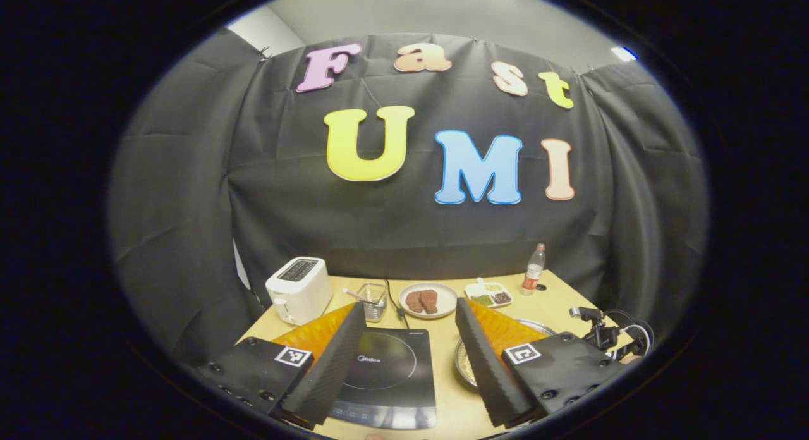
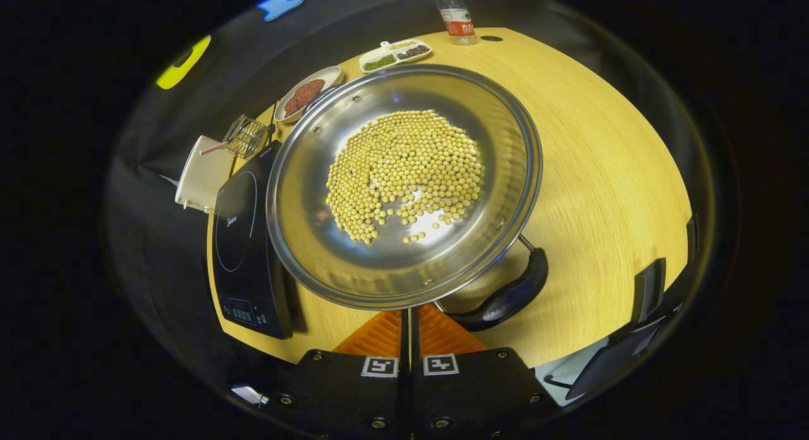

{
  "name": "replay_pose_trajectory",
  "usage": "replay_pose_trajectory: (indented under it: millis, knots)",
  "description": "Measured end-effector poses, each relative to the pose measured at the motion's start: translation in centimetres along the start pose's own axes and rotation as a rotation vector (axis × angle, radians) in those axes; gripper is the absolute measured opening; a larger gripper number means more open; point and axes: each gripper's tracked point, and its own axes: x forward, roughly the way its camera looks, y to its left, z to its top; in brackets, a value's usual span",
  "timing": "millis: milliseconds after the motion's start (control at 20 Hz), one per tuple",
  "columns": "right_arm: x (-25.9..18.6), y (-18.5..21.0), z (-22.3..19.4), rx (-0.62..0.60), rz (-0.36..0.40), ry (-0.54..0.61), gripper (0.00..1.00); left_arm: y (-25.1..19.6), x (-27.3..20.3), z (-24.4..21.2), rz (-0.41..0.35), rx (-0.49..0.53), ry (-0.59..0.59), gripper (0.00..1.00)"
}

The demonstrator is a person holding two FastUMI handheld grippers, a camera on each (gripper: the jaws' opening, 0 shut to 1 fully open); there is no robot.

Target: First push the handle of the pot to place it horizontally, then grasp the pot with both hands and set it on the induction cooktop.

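In the right gripper view the steel pot (image 2: 404, 187) sits at the middle of the frame on the wooden surface (image 2: 607, 174), a wide shallow pan with a loose heap of soybeans (image 2: 404, 171) in its bowl. Its dark curved handle (image 2: 509, 294) lies at the lower right of the rim, slanting down toward the frame's bottom. We hold the right gripper (image 2: 407, 329) just below the rim with its fingers pressed together and gripping nothing, close beside the handle. We judge the pot stiff and smooth, fairly heavy with its load; the beans will roll if it tips, so it wants a level lift, one hold on the handle and one on the opposite rim. In the left gripper view the left gripper (image 1: 411, 358) hovers with its fingers wide apart above the induction cooktop (image 1: 389, 377), which lies at the bottom centre, just left of the pot's rim (image 1: 468, 364). Toward the top of the surface stand a toaster (image 1: 300, 288), a wire basket (image 1: 374, 299), a plate of meat (image 1: 428, 299), a divided dish (image 1: 488, 294) and a bottle (image 1: 534, 269), all well apart from the cooktop. Nothing lies between pot and cooktop.
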Motion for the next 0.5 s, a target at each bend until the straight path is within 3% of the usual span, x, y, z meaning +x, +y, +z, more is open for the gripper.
replay_pose_trajectory:
  millis: [150, 350, 500]
  knots:
    - [-0.4, -1.5, 0.6, -0.037, -0.007, 0.011, 0.01, -2.6, 0.6, 0.2, -0.007, -0.01, 0.009, 0.95]
    - [-0.8, -2.9, 1.4, -0.098, -0.01, 0.02, 0.01, -4.8, 1.2, 0.2, -0.009, -0.017, 0.021, 0.92]
    - [-1.1, -4.1, 2.0, -0.117, -0.014, 0.025, 0.01, -5.8, 1.5, -0.7, -0.009, -0.015, 0.042, 0.98]
